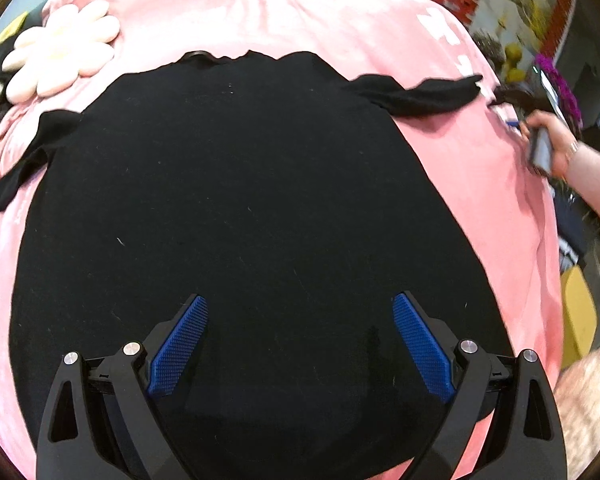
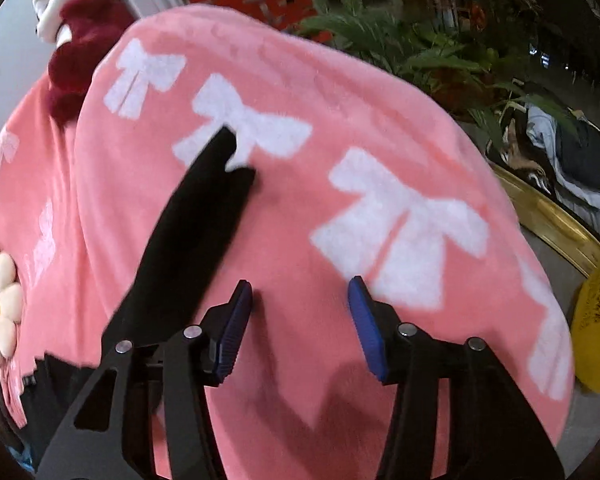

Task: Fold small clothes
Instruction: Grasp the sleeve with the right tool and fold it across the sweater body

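Black knit, our T-shirt (image 1: 240, 200) lies flat on the fleecy pink blanket (image 1: 480, 184), under the left claw (image 1: 300, 340), spread and empty. From the right wrist we see the right claw (image 2: 300, 320) parted, gripping nothing, beside a black sleeve (image 2: 196, 224) on white bow prints (image 2: 404, 232).

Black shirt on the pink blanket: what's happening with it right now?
A person with a gripper in each hand is folding the black shirt, which lies spread flat on the pink blanket, sleeves out to both sides. The left gripper hovers open over the shirt's lower part, holding nothing. The right gripper is open over bare blanket just beside the sleeve, not gripping it. No fold is visible yet.
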